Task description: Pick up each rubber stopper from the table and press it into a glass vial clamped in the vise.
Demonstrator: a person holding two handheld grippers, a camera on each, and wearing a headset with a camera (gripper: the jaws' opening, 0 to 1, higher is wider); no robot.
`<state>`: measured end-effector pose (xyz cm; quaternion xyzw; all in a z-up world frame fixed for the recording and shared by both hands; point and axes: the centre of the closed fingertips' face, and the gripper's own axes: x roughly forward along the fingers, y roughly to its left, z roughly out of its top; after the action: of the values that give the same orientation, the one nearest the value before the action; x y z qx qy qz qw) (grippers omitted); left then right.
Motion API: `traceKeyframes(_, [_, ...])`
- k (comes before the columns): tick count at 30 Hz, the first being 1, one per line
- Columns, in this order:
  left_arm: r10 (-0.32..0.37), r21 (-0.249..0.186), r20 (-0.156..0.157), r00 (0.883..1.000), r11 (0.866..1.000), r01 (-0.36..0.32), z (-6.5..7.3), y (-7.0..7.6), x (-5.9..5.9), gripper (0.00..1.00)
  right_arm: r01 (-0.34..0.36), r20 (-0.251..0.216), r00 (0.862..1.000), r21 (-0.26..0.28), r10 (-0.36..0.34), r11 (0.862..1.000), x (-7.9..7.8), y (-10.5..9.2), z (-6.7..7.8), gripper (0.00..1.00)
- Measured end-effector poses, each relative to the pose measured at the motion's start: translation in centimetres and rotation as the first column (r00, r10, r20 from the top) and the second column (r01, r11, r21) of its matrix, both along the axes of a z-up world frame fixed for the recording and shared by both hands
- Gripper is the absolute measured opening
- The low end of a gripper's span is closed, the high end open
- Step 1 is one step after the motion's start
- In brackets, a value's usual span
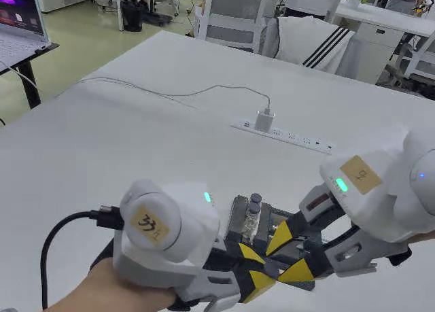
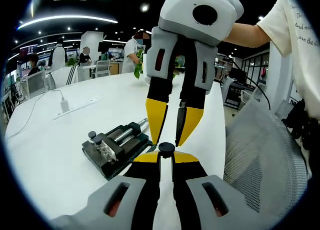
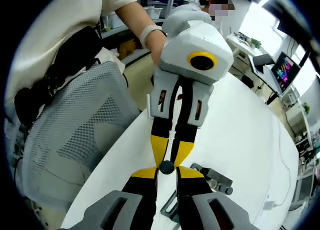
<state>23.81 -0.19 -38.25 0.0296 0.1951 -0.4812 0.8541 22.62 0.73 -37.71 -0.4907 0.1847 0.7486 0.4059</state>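
One rubber stopper [image 2: 166,149] is held in the air between the left tongs [image 2: 166,157] and the right tongs [image 3: 167,174], just beside the vise [image 1: 236,213].

The dark, round stopper sits at the very tips of the left tongs, whose yellow-ended jaws are drawn in narrow and grip it. The right tongs meet it head-on from the opposite side, their tips set on either side of the same stopper. I cannot tell whether they press on it or only bracket it. The stopper hangs above the white worktop [image 1: 136,135] close to its near edge. The black vise stands just beyond the meeting tips, with a glass vial [image 1: 252,222] clamped upright in it, dark-capped.
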Motion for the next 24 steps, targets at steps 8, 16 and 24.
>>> traceKeyframes(8, [-0.006, -0.009, -0.014, 1.000, 1.000, 0.006, 0.10, -0.36, 0.05, 0.04, -0.032, 0.015, 0.999, -0.028, 0.032, 0.999, -0.24, -0.28, -0.24, 0.10])
traceKeyframes(16, [-0.012, -0.021, -0.056, 0.998, 1.000, 0.011, -0.07, -0.71, -0.12, 0.04, -0.084, 0.049, 0.995, -0.060, 0.087, 0.995, -0.41, -0.57, -0.43, 0.09])
traceKeyframes(24, [-0.003, -0.043, -0.080, 0.997, 0.999, -0.001, -0.05, -0.52, -0.07, 0.04, -0.089, 0.063, 0.994, -0.057, 0.093, 0.994, -0.30, -0.38, -0.44, 0.08])
